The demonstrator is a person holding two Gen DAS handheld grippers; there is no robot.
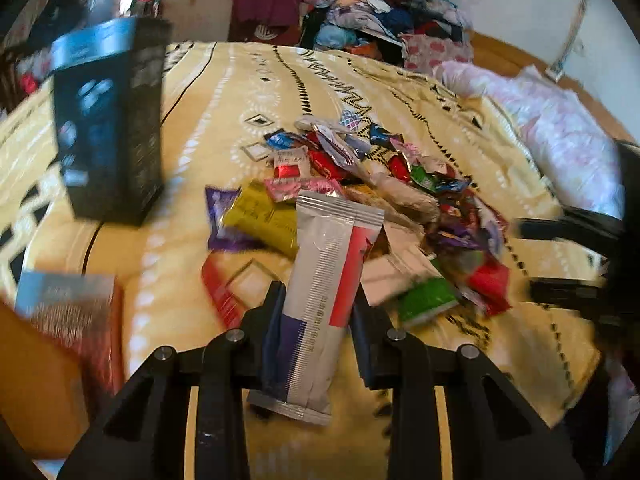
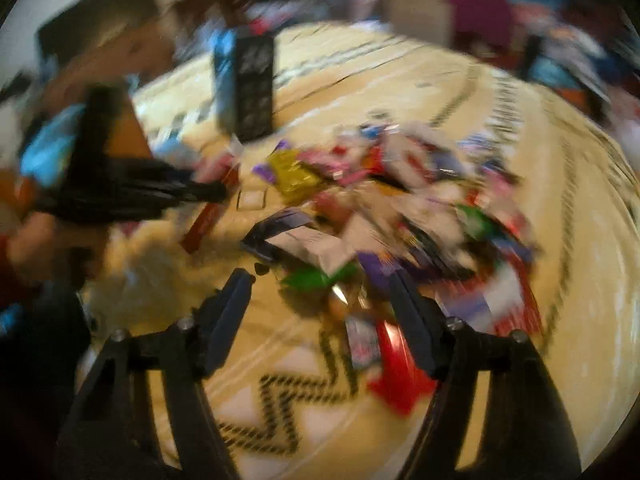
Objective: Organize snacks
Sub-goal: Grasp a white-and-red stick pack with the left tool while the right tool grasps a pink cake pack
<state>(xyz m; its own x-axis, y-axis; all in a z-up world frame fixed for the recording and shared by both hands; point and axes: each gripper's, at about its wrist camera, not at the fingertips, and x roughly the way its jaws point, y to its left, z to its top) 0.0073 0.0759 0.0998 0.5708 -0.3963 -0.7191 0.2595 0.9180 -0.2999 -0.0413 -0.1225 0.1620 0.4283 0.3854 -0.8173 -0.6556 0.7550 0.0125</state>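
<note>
**Left gripper grasping a stick sachet at the snack pile**

The silver stick sachet (image 1: 320, 320) with red and purple panels sits clamped in the left gripper (image 1: 318, 312), at the near edge of the snack pile (image 1: 360, 184) on the yellow patterned bedspread (image 1: 224, 80). The right gripper (image 2: 322, 280) hovers unclenched over the pile, empty. A black box (image 1: 108, 128) stands upright far left.

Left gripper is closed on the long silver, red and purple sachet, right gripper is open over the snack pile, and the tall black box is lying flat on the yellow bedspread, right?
Not quite: the tall black box stands upright on the yellow bedspread, as the left wrist view shows. The rest holds.
</note>
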